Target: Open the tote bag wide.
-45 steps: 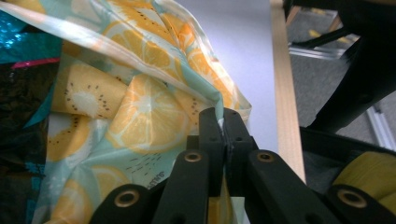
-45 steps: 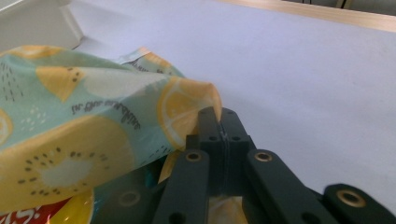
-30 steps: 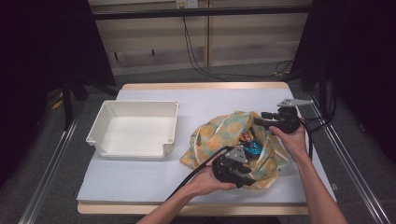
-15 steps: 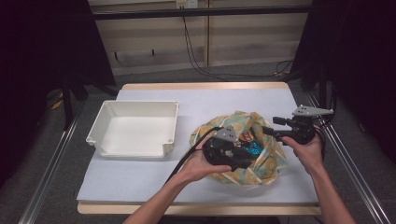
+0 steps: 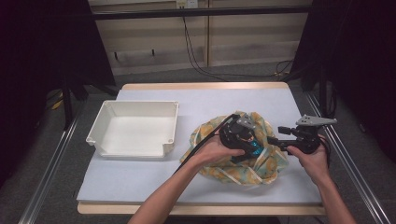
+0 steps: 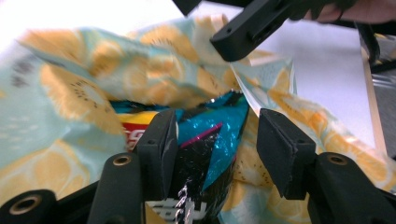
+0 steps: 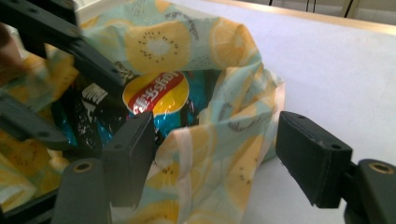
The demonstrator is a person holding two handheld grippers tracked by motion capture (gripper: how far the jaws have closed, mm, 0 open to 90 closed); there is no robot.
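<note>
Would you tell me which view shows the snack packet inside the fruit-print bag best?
The right gripper view: the snack packet shows its logo. The left gripper view catches crumpled blue foil; the high view, a blue sliver.

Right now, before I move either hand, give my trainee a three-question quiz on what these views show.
1. True or false: the snack packet lies in the white tray.
2. Which tongs have the snack packet between their jaws? A. left tongs B. right tongs C. both
3. Fill in: the fruit-print bag lies on the table to the ___ of the white tray in the high view.

Key
1. False: it sits inside the fruit-print bag.
2. A: the packet rises between the left jaws, which have just been opening and do not pinch it; the right jaws straddle the bag's rim.
3. right
</note>
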